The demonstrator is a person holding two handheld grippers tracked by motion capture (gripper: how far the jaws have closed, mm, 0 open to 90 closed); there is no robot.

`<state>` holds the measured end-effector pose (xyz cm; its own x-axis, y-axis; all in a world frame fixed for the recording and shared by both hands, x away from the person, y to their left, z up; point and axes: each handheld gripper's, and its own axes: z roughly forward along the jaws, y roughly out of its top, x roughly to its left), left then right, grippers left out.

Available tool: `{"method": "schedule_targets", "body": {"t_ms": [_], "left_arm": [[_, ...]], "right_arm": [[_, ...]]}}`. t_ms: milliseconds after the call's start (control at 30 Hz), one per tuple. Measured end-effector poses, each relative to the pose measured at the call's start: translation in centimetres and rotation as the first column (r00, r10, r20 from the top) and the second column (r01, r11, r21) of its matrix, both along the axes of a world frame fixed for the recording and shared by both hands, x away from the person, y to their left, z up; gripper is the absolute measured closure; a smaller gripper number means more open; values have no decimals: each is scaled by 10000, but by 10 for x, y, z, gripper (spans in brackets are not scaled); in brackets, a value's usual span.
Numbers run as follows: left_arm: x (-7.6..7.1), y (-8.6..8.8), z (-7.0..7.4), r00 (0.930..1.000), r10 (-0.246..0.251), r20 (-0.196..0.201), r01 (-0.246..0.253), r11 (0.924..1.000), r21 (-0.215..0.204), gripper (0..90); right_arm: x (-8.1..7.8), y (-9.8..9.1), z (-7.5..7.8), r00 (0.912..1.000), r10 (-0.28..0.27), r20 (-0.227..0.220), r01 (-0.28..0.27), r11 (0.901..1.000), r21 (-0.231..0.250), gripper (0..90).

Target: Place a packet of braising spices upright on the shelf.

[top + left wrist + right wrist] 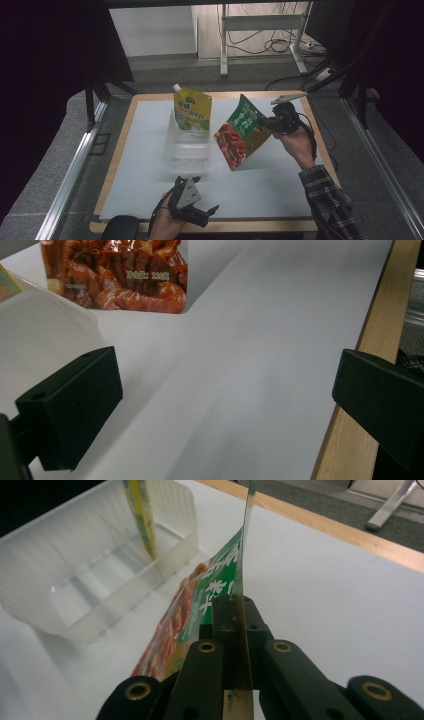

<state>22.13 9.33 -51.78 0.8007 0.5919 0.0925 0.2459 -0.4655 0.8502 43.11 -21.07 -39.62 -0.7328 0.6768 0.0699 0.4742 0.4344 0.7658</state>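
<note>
The bench [150, 165], covered by a white sheet, is carrying a clear bin [189, 142] near its middle. The bin is divided into compartments, as the right gripper view shows.

One yellow pouch [192, 110] is already standing upright in the bin's far part, leaning against the far wall. That portion of the work is judged complete.

The green pouch [241, 132] is being held in the air just right of the bin, tilted, its lower corner hanging close above the sheet. It is not yet inside the bin. Whether it is touching the bin wall cannot be told.

The right tool [270, 121] is pinching the green pouch at its upper edge; in the right gripper view the jaws are pressing together on the thin foil [239, 630], with the bin [100, 575] lying ahead and to the left.

The left tool [192, 200] is resting at the near edge of the bench, jaws spread wide and holding nothing.

Judgement: roughly half done. Remaining is carrying the green pouch over the rim, lowering it into a free compartment and releasing it. The near compartments are appearing empty.
</note>
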Motion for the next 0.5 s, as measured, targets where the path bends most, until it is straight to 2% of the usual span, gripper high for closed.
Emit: {"method": "schedule_targets", "body": {"t_ms": [100,300,500], "left_arm": [[0,0,0,10000,-2,14,2,10000,-8,0],[-1,1,1,10000,21,59,-20,10000,-41,0],[-1,2,2,9999,99,91,-97,9997,-237,0]], "right_arm": [[-1,8,8,9998,189,49,-190,9998,35,889],[-3,21,22,9987,466,225,-461,9987,-207,890],[-5,30,33,9967,682,442,-665,9970,-386,890]]}}
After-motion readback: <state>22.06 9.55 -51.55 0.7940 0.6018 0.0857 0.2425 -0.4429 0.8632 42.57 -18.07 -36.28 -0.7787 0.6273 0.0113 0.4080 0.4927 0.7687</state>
